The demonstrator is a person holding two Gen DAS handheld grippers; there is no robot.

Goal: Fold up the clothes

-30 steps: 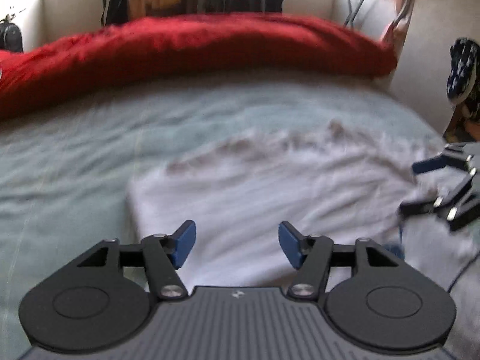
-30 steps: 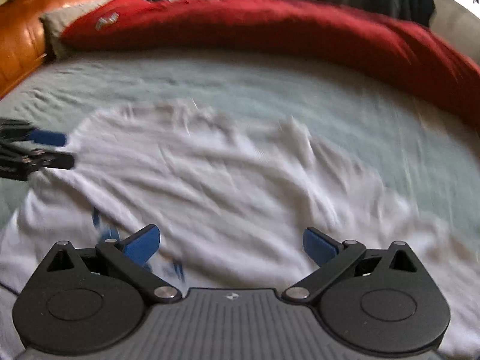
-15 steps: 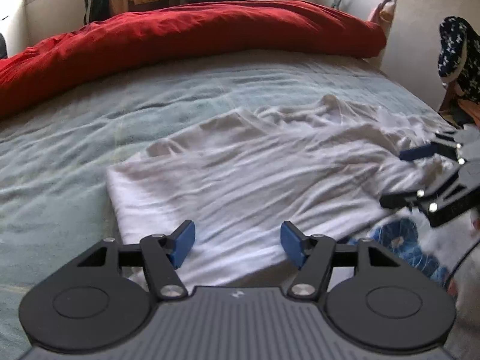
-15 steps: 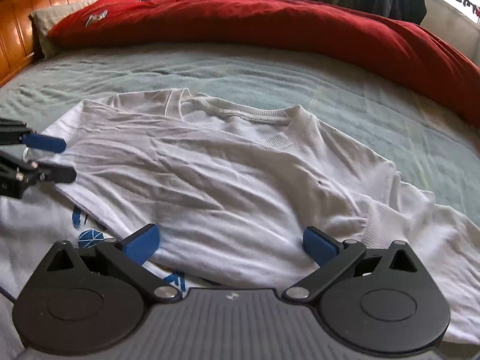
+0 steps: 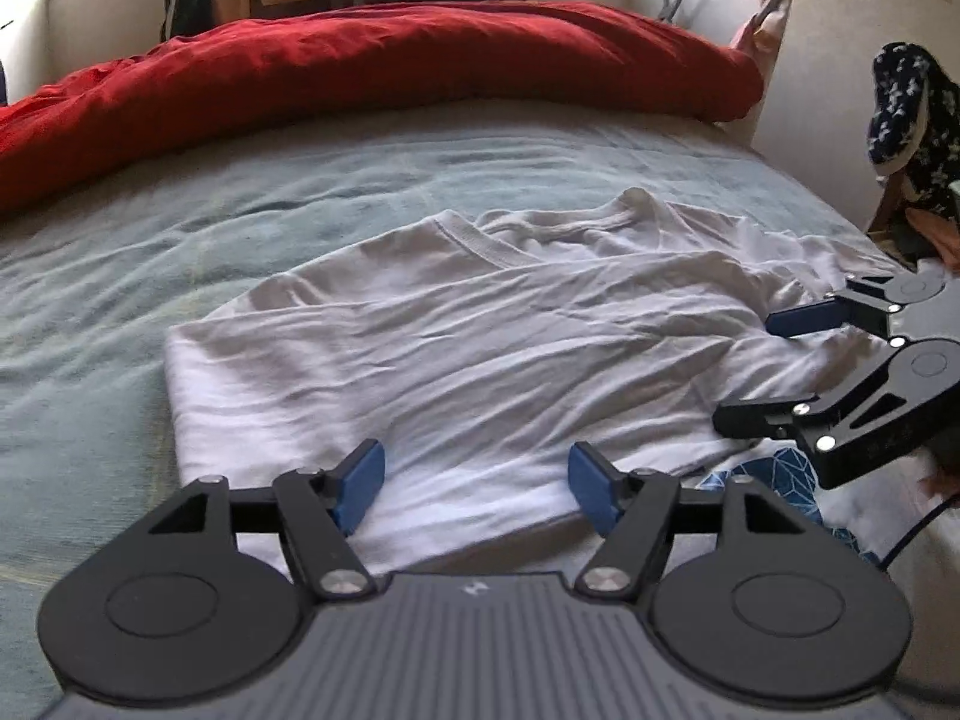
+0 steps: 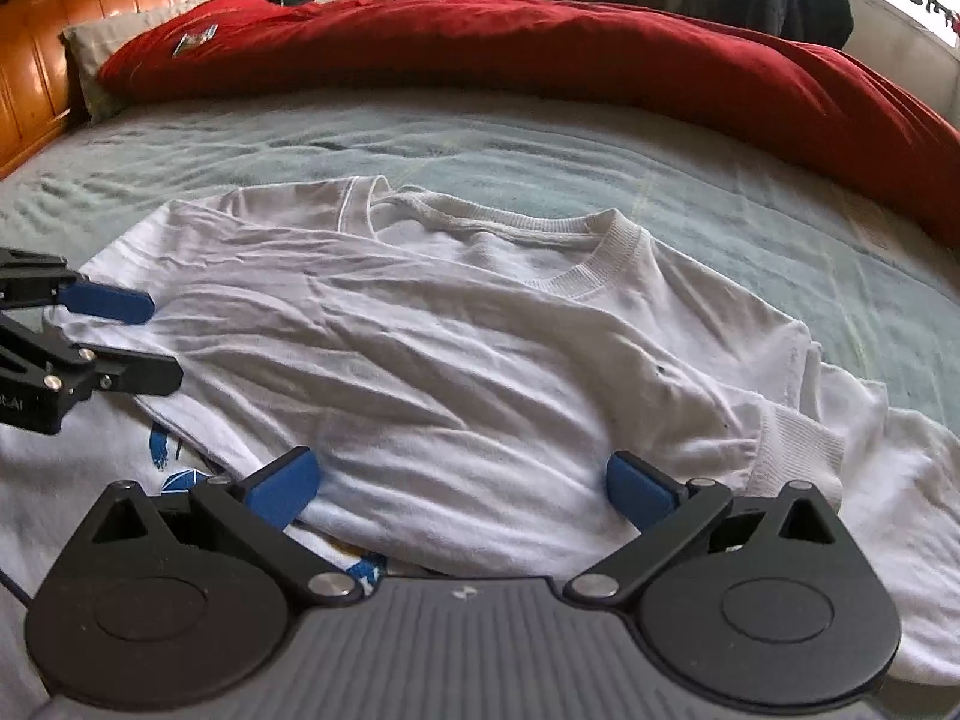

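Behind, a red duvet (image 5: 372,60) edges the bed (image 5: 90,300); both grippers (left (image 5: 477,483), right (image 6: 462,483)) gape empty over a white shirt (image 6: 480,372), seemingly part-folded.

Bedroom — bed (image 6: 480,144), red duvet (image 5: 372,60), headboard (image 6: 36,78).

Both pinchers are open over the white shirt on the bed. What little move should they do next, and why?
Probably lower the right gripper onto the loose right sleeve and pinch it. The left side of the white T-shirt already lies folded over, but that sleeve spreads out sideways on the bed sheet. Both it and the left gripper are open and hold nothing.
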